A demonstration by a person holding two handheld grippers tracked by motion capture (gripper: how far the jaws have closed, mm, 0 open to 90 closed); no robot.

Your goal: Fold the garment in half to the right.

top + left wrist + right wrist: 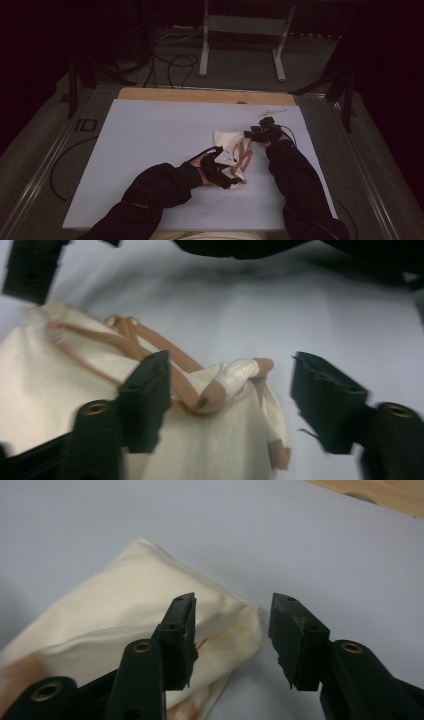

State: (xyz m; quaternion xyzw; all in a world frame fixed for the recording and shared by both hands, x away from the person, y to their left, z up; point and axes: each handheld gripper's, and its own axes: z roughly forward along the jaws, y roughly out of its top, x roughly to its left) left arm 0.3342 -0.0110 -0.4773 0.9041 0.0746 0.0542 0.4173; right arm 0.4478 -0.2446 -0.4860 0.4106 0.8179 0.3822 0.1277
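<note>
A cream cloth bag (pixel 231 150) with tan straps (pixel 245 156) lies on the pale blue sheet (pixel 150 150) that covers the desk, right of the middle and nearer the person's edge than the far edge. A strip of bare wood (pixel 200 95) shows along the far edge of the desk beyond the sheet.

The left gripper (pixel 222 172) sits at the near end of the bag, its arm in a black sleeve (pixel 155 187) coming from the near edge. In the left gripper view its jaws stand apart over the gathered end of the bag (pixel 75 390); the knotted tan straps (pixel 200 385) and a white wrapped bit of strap lie between them, beside the left-hand jaw, and the other jaw stands off over bare sheet. No pad presses on the cloth, so the left gripper (pixel 230 390) holds nothing.

The right gripper (pixel 260 132) is at the far right end of the bag, towards the right edge of the desk. In the right gripper view its jaws are also parted; the corner of the bag (pixel 150 610) lies under and behind the left-hand jaw, and the gap of the right gripper (pixel 232 630) shows mostly sheet. It grips nothing either.

Cables (pixel 170 65) trail on the floor beyond the desk's far edge, by a grey metal stand (pixel 242 30).
</note>
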